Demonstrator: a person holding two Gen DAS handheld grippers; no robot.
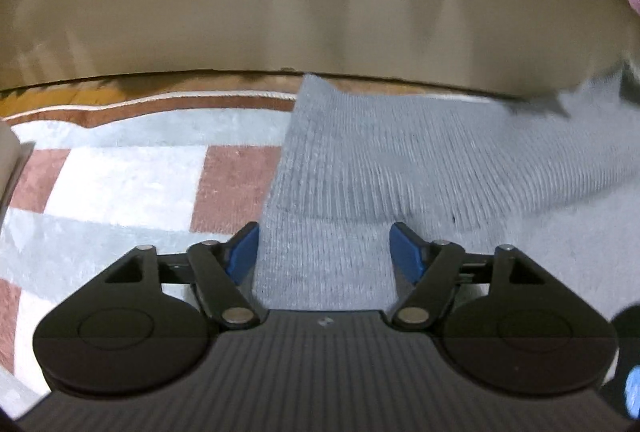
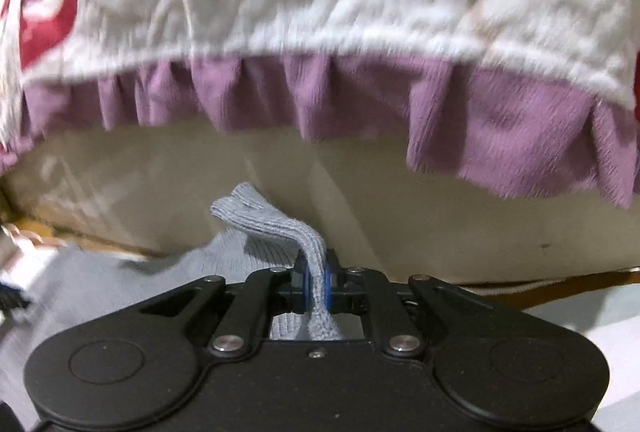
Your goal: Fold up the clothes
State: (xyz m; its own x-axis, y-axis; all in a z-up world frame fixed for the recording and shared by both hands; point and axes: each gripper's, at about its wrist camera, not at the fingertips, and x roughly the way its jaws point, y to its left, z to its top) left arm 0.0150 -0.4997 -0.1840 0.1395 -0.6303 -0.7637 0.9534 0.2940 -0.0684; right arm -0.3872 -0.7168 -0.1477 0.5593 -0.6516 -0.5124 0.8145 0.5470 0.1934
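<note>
Folding underway: grey ribbed knit garment (image 1: 360,168) spread on the checked pink-and-white rug (image 1: 120,176), centre-right of the left view. Right gripper (image 2: 317,286) pinches a raised grey edge. Left gripper (image 1: 324,252) spread wide over cloth, gripping nothing. Next: left pinch needed, probably.

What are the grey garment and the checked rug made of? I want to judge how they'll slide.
The grey garment looks like a soft ribbed knit, matte: fine parallel ridges run along it. The rug looks like short-pile plush with a slight sheen; the blur leaves its fibre open.
</note>
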